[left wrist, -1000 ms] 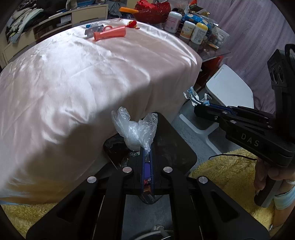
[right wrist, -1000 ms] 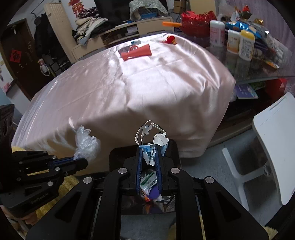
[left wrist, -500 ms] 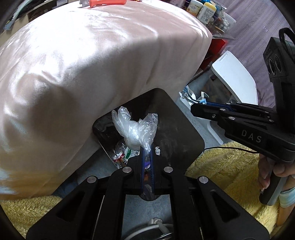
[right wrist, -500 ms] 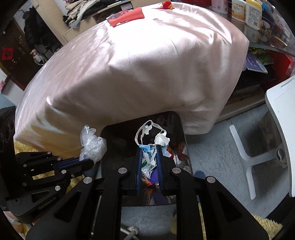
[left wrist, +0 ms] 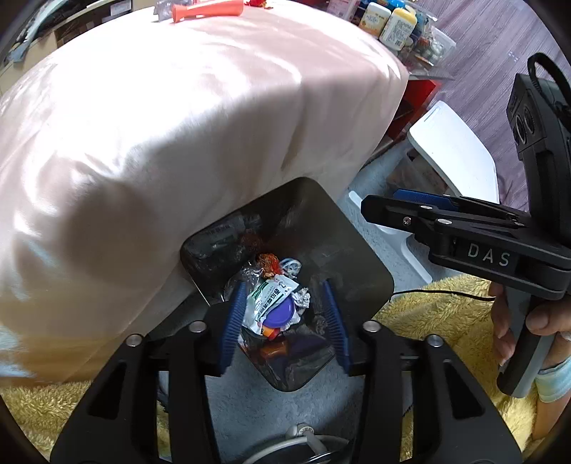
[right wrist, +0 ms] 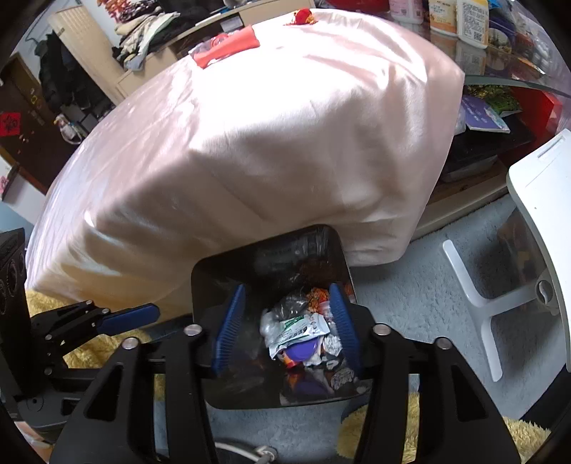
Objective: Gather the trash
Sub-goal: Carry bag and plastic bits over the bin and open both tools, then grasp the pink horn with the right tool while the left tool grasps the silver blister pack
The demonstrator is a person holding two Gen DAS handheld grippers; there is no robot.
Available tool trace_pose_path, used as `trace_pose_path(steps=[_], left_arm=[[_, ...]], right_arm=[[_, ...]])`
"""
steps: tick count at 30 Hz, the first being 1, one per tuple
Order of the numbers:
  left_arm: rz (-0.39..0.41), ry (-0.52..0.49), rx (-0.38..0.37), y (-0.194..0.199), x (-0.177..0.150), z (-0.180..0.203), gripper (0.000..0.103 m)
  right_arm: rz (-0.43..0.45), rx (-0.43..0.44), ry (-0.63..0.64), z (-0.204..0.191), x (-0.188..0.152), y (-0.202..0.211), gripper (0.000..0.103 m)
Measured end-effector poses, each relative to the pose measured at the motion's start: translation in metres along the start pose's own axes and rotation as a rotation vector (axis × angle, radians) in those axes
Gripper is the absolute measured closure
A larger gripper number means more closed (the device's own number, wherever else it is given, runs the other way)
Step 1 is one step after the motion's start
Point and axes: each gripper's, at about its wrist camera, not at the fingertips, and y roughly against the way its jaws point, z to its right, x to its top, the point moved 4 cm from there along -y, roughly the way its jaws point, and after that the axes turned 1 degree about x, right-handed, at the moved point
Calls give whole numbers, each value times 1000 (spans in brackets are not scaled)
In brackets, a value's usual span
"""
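A black trash bin (left wrist: 357, 257) stands on the floor against the pink-covered table (left wrist: 178, 107); it also shows in the right wrist view (right wrist: 214, 271). It holds wrappers, foil and a purple lid (left wrist: 278, 314) (right wrist: 301, 351). My left gripper (left wrist: 285, 307) is open and empty, directly above the bin. My right gripper (right wrist: 287, 314) is open and empty above the same bin. Each gripper shows from the side in the other's view, the right one (left wrist: 410, 203) and the left one (right wrist: 142, 314).
An orange tube (left wrist: 207, 7) and small items lie at the table's far end, with a red item (right wrist: 228, 50) there too. Bottles (left wrist: 396, 25) crowd a side table. A white stool (right wrist: 535, 221) stands right. Yellow rug (left wrist: 446, 314) and grey carpet cover the floor.
Both grippers opened. The clear plastic bag left the left gripper and the torn paper scraps left the right gripper; both went into the bin.
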Motion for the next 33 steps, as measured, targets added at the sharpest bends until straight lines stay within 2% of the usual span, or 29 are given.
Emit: trace_pose_path(steps=[1, 3, 8, 13, 16, 21, 27, 33], left_arm=[[10, 0, 1, 4, 1, 0, 45], [33, -4, 14, 14, 4, -1, 32], [96, -18, 20, 45, 18, -2, 22], [182, -10, 51, 84, 46, -13, 12], [213, 15, 76, 97, 70, -27, 11], [240, 41, 130, 105, 111, -56, 11], [266, 98, 187, 99, 157, -94, 11], [251, 102, 226, 82, 190, -124, 11]], right_arm=[[16, 1, -2, 0, 1, 3, 41], [51, 6, -3, -2, 5, 12, 34], [178, -15, 10, -8, 22, 39, 31], [281, -20, 17, -9, 57, 68, 31], [308, -22, 21, -5, 85, 77, 30], [305, -32, 20, 2, 130, 72, 30], [276, -16, 8, 2, 173, 48, 30], [240, 16, 37, -21, 206, 14, 30]])
